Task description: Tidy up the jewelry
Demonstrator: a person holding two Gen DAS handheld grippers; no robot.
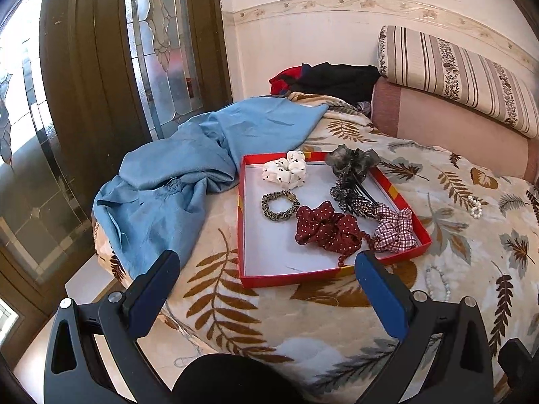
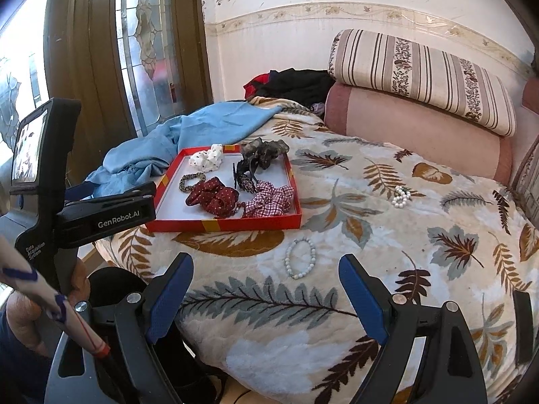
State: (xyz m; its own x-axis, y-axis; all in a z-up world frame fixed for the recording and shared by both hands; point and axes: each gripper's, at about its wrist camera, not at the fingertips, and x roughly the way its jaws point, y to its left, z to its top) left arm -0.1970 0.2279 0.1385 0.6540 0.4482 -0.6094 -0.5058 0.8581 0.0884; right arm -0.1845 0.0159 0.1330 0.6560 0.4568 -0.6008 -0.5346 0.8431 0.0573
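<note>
A red shallow box (image 1: 399,198) (image 2: 225,225) lies on the leaf-patterned bed cover and holds several scrunchies and dark hair clips. A pale bead bracelet (image 2: 300,257) (image 1: 437,282) lies on the cover just right of the box's near corner. A white pearl bracelet (image 2: 401,196) (image 1: 476,206) lies farther right. My left gripper (image 1: 269,267) stands open before the box's near edge, nothing between its blue pads. My right gripper (image 2: 266,271) is open too, a little short of the pale bracelet. The left tool's body (image 2: 101,217) shows at the left of the right wrist view.
A blue cloth (image 1: 175,181) is heaped left of the box at the bed's edge. Dark and red clothes (image 1: 323,79) lie at the back. A striped pillow (image 1: 461,74) rests on a pink bolster (image 2: 414,128). A glazed wooden door (image 1: 101,67) stands left.
</note>
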